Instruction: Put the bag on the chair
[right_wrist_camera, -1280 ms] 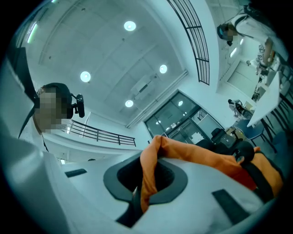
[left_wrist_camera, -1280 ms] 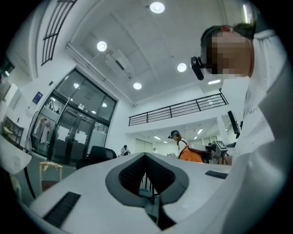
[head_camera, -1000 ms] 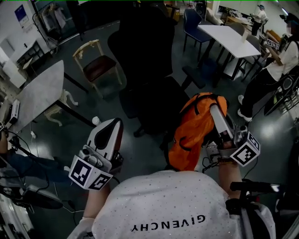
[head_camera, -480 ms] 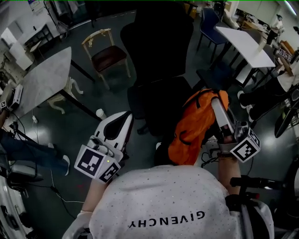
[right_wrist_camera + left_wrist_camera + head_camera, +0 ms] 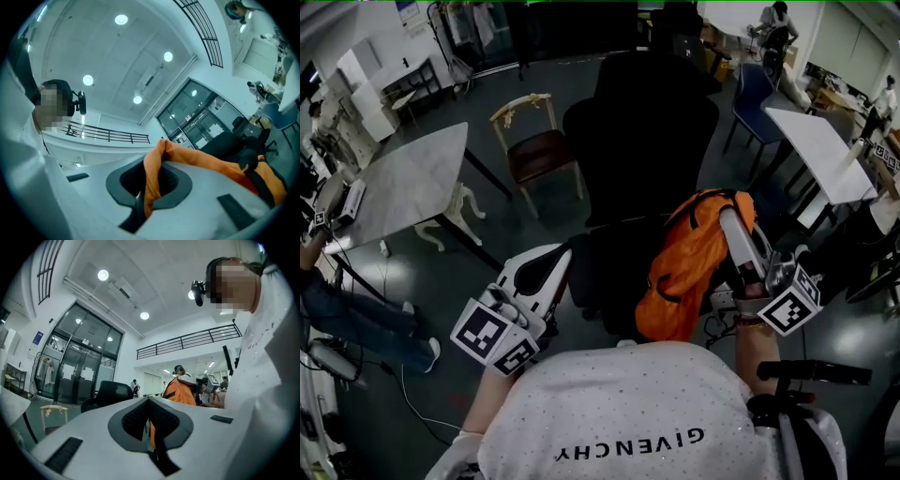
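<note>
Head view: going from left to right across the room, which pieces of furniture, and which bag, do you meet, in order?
grey table → wooden chair → black office chair → orange bag → white table

The black office chair (image 5: pixel 639 141) now lies closer below the person. The left gripper (image 5: pixel 555 262) has come up beside the seat's left edge. The orange bag (image 5: pixel 689 272), carried by the right gripper (image 5: pixel 733 217), now overlaps the seat's right side.

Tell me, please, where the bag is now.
Head view, right of centre: the bag hangs from the right gripper, beside the black chair.
</note>
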### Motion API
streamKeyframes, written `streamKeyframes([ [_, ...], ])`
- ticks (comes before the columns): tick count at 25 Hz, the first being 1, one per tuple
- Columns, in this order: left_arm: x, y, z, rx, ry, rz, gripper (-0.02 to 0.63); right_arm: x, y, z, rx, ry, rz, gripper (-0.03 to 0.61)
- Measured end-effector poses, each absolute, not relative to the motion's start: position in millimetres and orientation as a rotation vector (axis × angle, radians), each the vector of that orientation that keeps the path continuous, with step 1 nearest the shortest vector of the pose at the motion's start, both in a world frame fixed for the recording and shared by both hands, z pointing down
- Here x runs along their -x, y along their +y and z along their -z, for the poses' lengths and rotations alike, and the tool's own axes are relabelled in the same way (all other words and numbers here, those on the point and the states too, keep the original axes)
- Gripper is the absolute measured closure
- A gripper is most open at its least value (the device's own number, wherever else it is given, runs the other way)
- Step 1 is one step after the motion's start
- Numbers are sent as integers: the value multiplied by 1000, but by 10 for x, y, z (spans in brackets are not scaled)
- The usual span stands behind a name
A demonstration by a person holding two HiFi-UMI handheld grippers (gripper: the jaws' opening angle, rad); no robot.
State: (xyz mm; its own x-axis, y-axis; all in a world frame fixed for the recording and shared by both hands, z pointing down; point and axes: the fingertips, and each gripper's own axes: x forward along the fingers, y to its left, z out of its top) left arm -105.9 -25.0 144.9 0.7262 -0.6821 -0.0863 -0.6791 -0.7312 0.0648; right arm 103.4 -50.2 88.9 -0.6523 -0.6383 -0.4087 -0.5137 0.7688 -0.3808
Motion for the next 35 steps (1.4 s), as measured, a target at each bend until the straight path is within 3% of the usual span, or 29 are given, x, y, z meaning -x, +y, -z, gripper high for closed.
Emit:
streamKeyframes([
  [8, 953, -1009, -1385, -2791, -1218, 114, 614, -924, -1538, -836, 800, 2532, 359, 571],
  [21, 1027, -2059, -1804, -2653, -1418, 25, 614, -622, -2700, -1562, 723, 2530, 544, 571],
  [29, 1115, -2307, -2380, -2561, -1414, -176, 614, -317, -3004, -2279, 788, 2634, 569, 572],
  [35, 1093, -2365, -2831, -2530, -1359, -70, 614, -213, -3134, -2889, 876, 2628, 653, 572],
])
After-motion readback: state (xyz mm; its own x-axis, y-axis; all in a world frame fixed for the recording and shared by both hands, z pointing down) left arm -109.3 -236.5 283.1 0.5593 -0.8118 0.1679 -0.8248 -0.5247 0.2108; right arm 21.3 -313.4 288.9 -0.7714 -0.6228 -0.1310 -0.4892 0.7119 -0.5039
